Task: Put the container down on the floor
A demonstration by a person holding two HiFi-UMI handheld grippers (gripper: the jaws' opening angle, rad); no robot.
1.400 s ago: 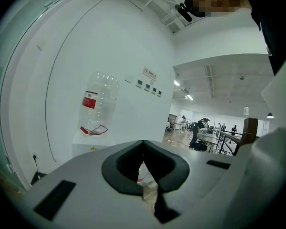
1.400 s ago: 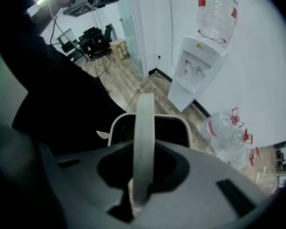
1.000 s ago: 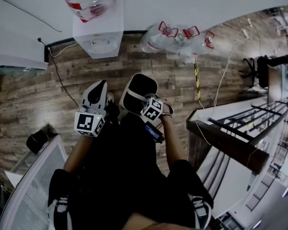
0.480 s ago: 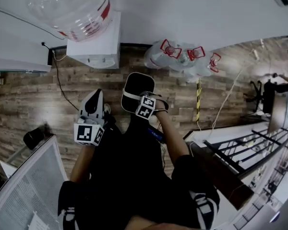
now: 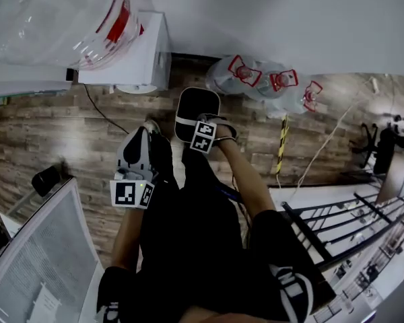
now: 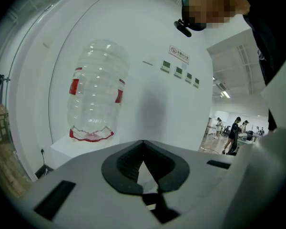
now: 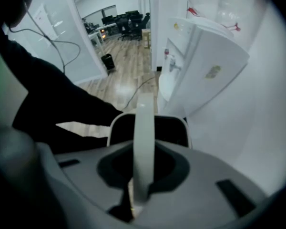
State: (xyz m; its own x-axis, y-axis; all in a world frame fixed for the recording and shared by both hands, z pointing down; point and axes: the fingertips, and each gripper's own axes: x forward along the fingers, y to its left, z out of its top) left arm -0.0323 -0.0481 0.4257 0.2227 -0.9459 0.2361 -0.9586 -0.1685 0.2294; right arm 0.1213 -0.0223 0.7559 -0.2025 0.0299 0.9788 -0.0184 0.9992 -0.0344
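Observation:
The container point(image 5: 197, 108) is a small black bin with a white rim and a white strap handle point(image 7: 144, 128). It hangs over the wooden floor, just in front of the water dispenser point(image 5: 136, 52). My right gripper point(image 5: 202, 122) points steeply down and is shut on that handle, which runs straight between the jaws of the right gripper point(image 7: 143, 151). The bin's dark inside point(image 7: 174, 129) shows below the jaws. My left gripper point(image 5: 145, 132) is beside the bin to its left. In its own view the left gripper point(image 6: 143, 143) has its jaws together with nothing in them, facing the big clear bottle point(image 6: 97, 92).
A large clear water bottle point(image 5: 50, 15) stands upside down on the white dispenser. Several empty bottles with red handles point(image 5: 269, 83) lie on the floor to the right. A yellow-black striped cable point(image 5: 281, 143), a small black object point(image 5: 46, 178), a white panel point(image 5: 40, 261) and dark railings point(image 5: 343, 221) flank me.
The right gripper and the bin have moved up the picture, closer to the dispenser's foot. The left gripper has swung to point further up the picture. The dispenser bottle looms larger.

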